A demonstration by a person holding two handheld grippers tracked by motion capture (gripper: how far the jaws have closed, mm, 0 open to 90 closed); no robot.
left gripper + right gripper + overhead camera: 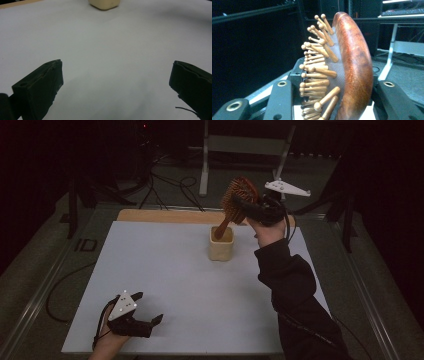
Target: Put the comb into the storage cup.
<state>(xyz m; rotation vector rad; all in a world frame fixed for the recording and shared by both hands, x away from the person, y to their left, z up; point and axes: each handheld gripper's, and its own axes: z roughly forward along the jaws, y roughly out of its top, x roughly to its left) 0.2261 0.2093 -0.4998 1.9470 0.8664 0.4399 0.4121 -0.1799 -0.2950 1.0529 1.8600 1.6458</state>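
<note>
Right gripper [248,206], which I clamp on reddish-brown wooden paddle hairbrush [239,195]; handle slants down-left into cream square cup [221,247]. Left gripper [148,307] rests wide open.

cream square cup [104,4]: top cut off by upper edge | red-brown wooden hairbrush [352,67]: bottom cut off | hairbrush handle tip [219,233]: hidden inside cup

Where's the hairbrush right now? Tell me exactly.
In the high view the hairbrush sits at the far right of the table, clamped by the right hand-held gripper, its handle dipping into the cream cup.
</note>
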